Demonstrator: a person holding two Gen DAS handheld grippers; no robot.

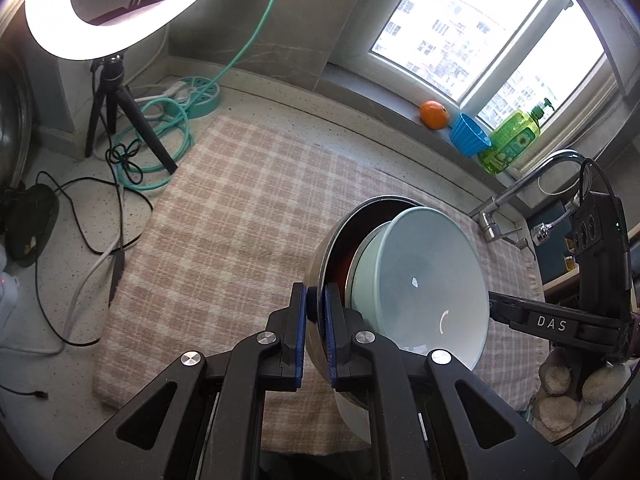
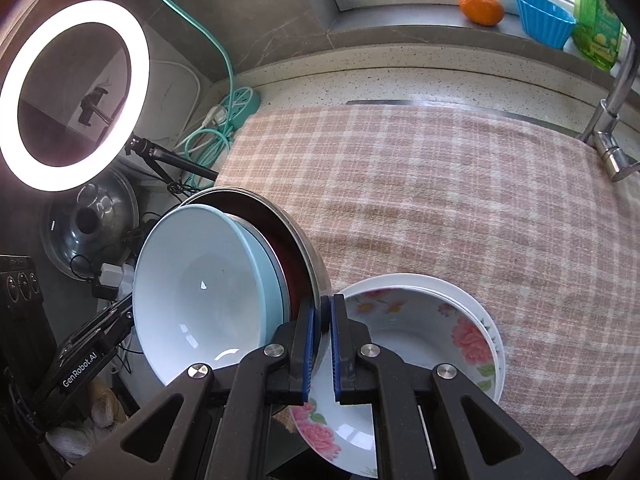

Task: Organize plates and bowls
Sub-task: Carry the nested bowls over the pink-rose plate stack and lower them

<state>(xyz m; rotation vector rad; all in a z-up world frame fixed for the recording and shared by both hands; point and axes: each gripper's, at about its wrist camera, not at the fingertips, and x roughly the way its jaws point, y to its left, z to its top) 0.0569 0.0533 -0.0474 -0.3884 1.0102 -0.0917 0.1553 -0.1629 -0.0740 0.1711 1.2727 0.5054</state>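
Note:
A steel bowl (image 1: 320, 260) hangs tilted above the checked cloth (image 1: 240, 208), with a pale blue bowl (image 1: 424, 284) and a greenish one nested inside it. My left gripper (image 1: 316, 308) is shut on the steel rim on one side. On the opposite side my right gripper (image 2: 325, 312) is shut on the same steel bowl (image 2: 308, 248); the pale blue bowl (image 2: 200, 280) faces left in that view. Below it, a stack of flowered plates (image 2: 460, 336) rests on the cloth (image 2: 440, 184). The right gripper's body (image 1: 552, 324) shows behind the bowls, its tips hidden.
A ring light (image 1: 100, 36) on a tripod (image 1: 116, 120) stands at the back left among cables and a teal power strip (image 1: 200, 96). An orange (image 2: 482, 7), a blue cup (image 2: 544, 18) and a green soap bottle (image 1: 512, 136) sit on the sill. A faucet (image 2: 612, 120) rises at the right, and a pot lid (image 2: 92, 220) lies at the left.

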